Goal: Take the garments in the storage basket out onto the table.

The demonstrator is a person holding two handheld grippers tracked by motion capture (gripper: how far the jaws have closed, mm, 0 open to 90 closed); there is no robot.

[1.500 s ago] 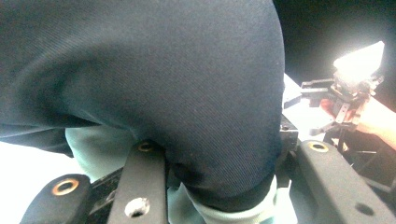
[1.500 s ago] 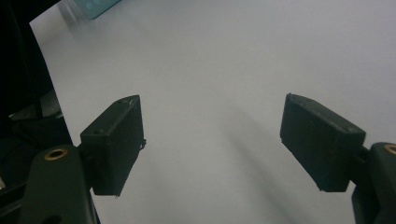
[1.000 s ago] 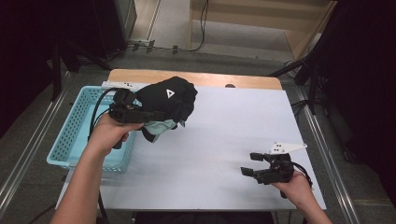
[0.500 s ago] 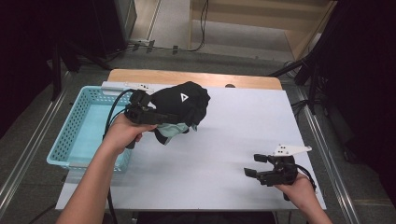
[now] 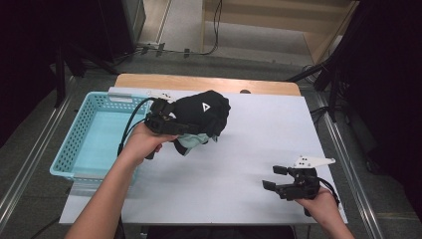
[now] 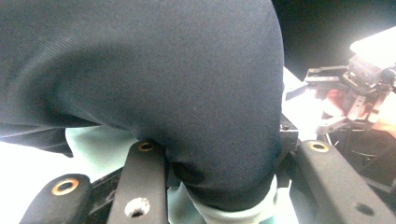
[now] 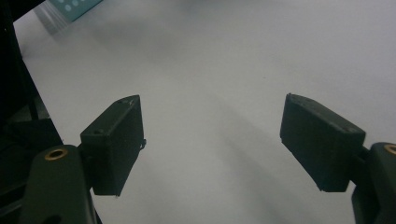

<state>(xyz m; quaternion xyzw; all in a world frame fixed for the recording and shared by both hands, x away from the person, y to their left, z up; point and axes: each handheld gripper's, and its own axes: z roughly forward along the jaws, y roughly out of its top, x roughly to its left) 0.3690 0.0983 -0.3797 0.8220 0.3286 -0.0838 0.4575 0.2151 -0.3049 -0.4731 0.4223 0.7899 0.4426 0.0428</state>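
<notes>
Left tool (image 5: 171, 123) clamped on black cloth (image 5: 201, 112), lifted over tabletop (image 5: 259, 134), just right of blue basket (image 5: 82, 144). Right tool (image 5: 278, 179) jaws apart, holding nothing. Cloth out of basket; putting down left.

Light falls from overhead onto the tabletop (image 5: 239, 149), which is evenly bright, while the room beyond its far and side edges sinks into near black. My left claw (image 6: 219, 186) presses so close to the dark cloth (image 6: 154, 79) that it blurs, and the tabletop behind it glares white. Under my right claw (image 7: 210, 144) the tabletop looks dimmer, crossed by soft grey shadows.
</notes>
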